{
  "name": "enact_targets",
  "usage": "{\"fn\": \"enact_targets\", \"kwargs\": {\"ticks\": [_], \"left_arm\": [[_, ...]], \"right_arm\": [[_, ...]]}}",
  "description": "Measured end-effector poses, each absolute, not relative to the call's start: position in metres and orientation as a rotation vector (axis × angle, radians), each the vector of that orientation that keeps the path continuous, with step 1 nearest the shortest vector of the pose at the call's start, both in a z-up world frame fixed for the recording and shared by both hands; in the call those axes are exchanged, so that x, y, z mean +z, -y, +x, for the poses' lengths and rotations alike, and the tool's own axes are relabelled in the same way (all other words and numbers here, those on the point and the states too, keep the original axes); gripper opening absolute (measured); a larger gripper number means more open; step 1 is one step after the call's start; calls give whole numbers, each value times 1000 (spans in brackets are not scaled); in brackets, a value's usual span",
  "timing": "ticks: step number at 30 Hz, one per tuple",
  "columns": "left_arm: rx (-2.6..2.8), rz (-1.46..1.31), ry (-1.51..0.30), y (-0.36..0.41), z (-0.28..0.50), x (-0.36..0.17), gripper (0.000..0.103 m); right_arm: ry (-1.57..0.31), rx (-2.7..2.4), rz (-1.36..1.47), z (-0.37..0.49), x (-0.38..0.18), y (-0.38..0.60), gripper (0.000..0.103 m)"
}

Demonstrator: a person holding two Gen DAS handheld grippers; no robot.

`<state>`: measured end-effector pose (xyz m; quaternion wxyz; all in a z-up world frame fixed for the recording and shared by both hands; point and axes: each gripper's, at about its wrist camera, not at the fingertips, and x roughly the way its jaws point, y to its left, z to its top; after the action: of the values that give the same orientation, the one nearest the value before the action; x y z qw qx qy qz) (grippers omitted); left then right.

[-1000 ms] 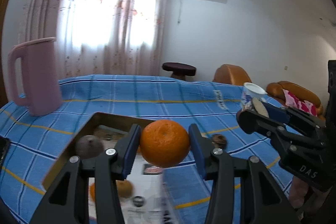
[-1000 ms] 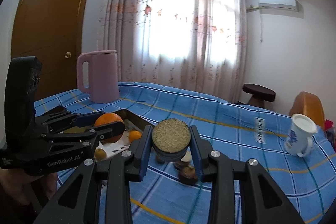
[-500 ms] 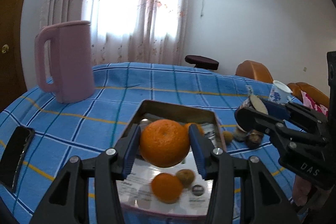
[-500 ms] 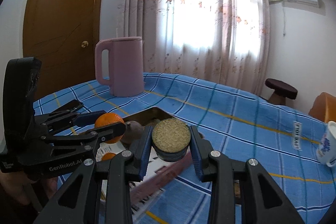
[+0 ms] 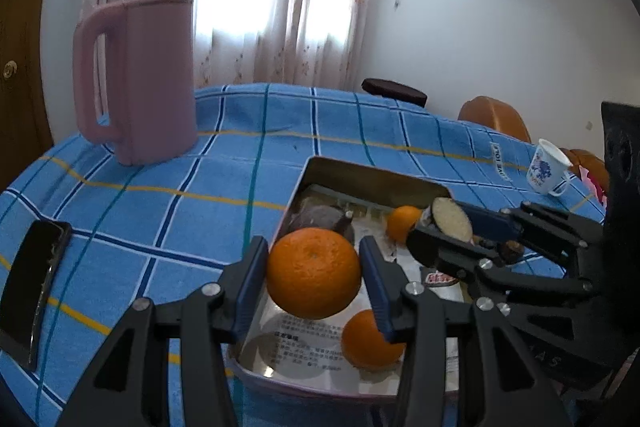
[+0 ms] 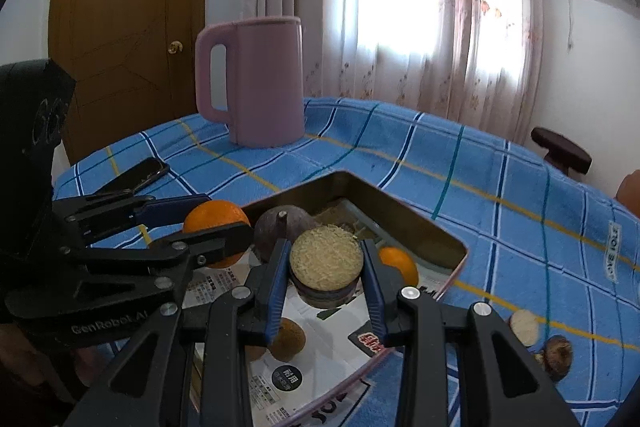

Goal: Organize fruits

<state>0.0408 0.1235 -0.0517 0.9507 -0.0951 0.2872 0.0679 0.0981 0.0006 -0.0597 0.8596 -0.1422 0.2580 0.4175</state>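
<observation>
My left gripper (image 5: 313, 277) is shut on a large orange (image 5: 313, 277) and holds it above the near left part of a metal tray (image 5: 376, 175). My right gripper (image 6: 326, 265) is shut on a halved brown fruit (image 6: 326, 259), pale cut face up, above the same tray (image 6: 404, 211). The tray holds a dark purple fruit (image 6: 280, 225), a small orange (image 6: 398, 265), another orange (image 5: 370, 341) and small brown fruits (image 6: 288, 339). The right gripper also shows in the left wrist view (image 5: 448, 227), and the left gripper in the right wrist view (image 6: 218, 233).
A pink jug (image 5: 140, 79) stands at the back left of the blue checked table (image 5: 180, 195). A black phone (image 5: 32, 287) lies at the left edge. A white mug (image 5: 546, 167) lies far right. Loose fruit pieces (image 6: 554, 351) lie right of the tray.
Both grippers have moved left and forward over the tray with their fruit still held. The tray and jug now appear closer and more central.
</observation>
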Motion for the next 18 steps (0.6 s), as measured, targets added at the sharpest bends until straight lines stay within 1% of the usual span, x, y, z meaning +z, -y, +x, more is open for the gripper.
{"fn": "enact_targets", "kwargs": {"ticks": [9,11,12,13,14,16,18], "left_arm": [[142,-174,-606,-124,44,-54,50],[147,-168,-609,-123,44,-54,52],[158,-166,-609,-123,44,-53,55],[169,-167,-605,-124,43,-53,62],[179,-171,-595,-125,41,-52,67],[175,-183,-575,-126,37,-50,85],[181,-187,-547,-125,32,-45,92]], "right_arm": [[-612,889,-313,105,-69,-4,37],[-641,903,-299,109,-71,-4,37],[-645,899,-294,110,-71,-2,40],[-635,890,-291,109,-70,0,42],[-620,881,-287,109,-68,3,44],[-610,883,-274,108,-63,9,47],[-587,874,-267,106,-56,21,50]]}}
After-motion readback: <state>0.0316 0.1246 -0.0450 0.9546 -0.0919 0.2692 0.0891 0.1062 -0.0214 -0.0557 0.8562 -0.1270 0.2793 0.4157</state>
